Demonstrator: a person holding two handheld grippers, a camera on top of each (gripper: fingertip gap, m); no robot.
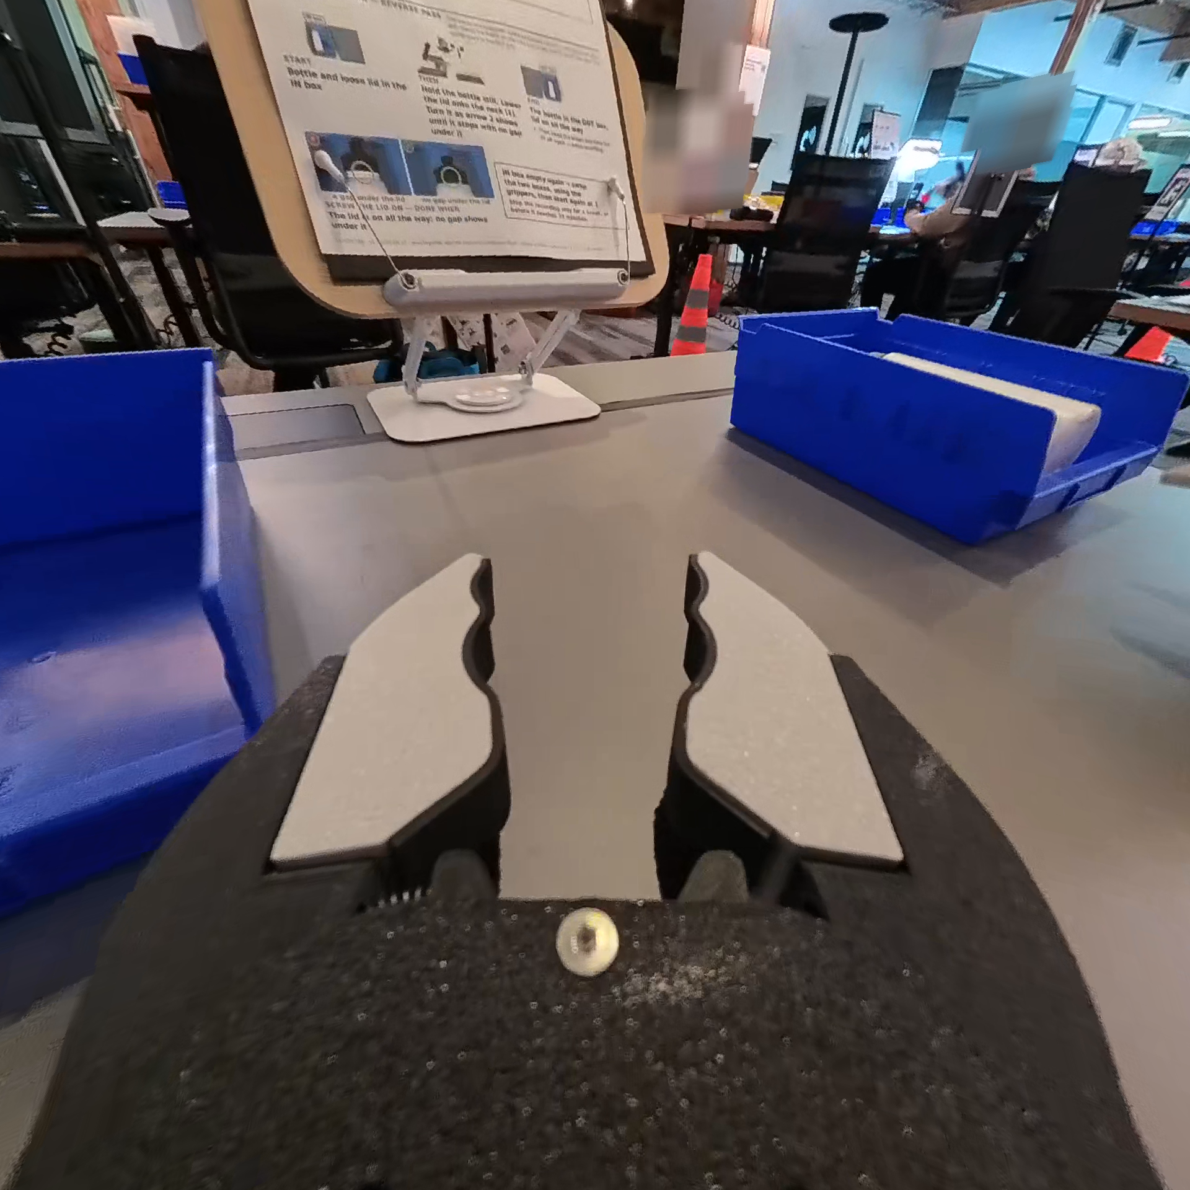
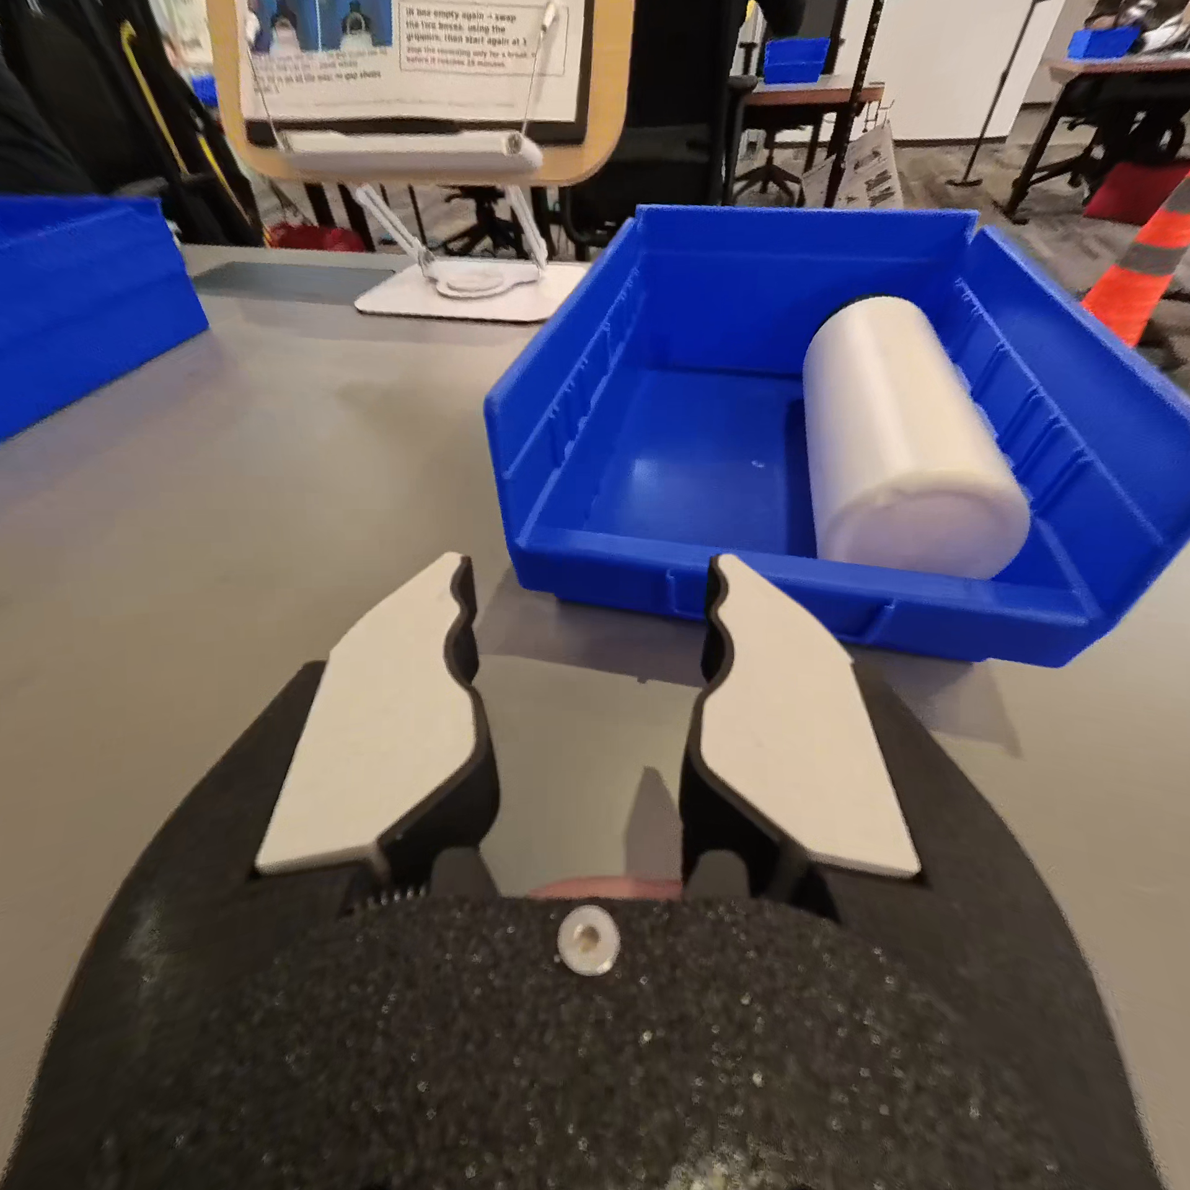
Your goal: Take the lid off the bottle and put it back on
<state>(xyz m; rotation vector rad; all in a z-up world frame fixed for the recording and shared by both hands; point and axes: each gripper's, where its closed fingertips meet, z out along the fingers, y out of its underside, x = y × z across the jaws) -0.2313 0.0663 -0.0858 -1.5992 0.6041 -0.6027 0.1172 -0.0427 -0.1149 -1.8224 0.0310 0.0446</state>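
A white bottle (image 2: 901,438) lies on its side in a blue bin (image 2: 644,399) on the grey table, its dark end at the bin's far wall. The same bin (image 1: 901,463) and bottle (image 1: 1004,406) show at the right in the left wrist view. My right gripper (image 2: 589,573) is open and empty, just in front of the bin's front edge and left of the bottle. My left gripper (image 1: 589,570) is open and empty over bare table (image 1: 579,502), between the two bins.
A second blue bin (image 1: 109,579) stands at the left, also in the right wrist view (image 2: 84,302). A stand with an instruction sheet (image 1: 463,283) stands at the table's far edge. Orange cones (image 1: 698,302) and chairs lie beyond.
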